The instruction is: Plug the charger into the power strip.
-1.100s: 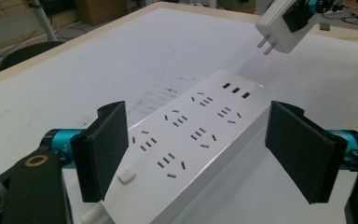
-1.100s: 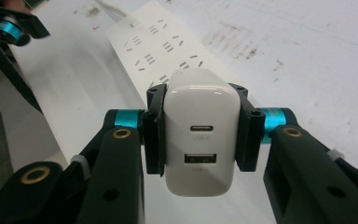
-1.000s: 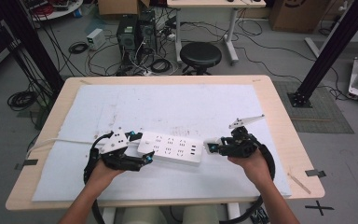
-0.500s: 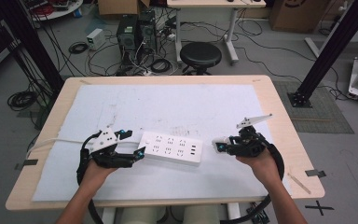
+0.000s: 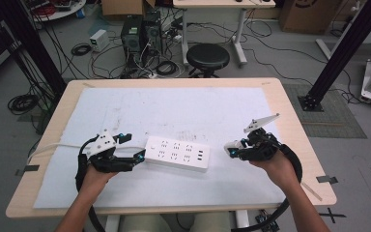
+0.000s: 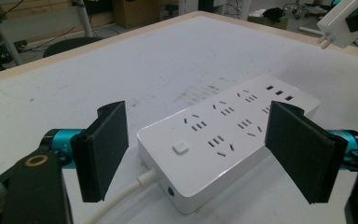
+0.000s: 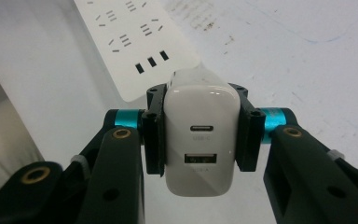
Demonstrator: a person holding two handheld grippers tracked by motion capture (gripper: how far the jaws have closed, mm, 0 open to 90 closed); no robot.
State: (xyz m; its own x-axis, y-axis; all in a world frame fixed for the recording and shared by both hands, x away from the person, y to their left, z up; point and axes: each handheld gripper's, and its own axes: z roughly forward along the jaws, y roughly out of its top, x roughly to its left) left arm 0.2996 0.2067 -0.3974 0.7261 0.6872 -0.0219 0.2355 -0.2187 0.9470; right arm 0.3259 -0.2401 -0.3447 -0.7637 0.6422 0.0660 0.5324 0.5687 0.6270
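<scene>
One white charger [image 7: 200,140], two ports on its face, sits clamped.

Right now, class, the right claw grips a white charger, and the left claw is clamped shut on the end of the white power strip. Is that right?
Not quite. The left claw is open: in the left gripper view its pads stand apart on either side of the power strip without touching it. The right claw does grip the white charger, as the right gripper view shows.

My left gripper [image 6: 196,154] stands open, its jaws either side of the power strip's [image 6: 228,135] switch end, not touching it. Beyond the power strip's far end, a white charger [image 6: 342,23] hangs above the table [image 6: 98,70].
</scene>
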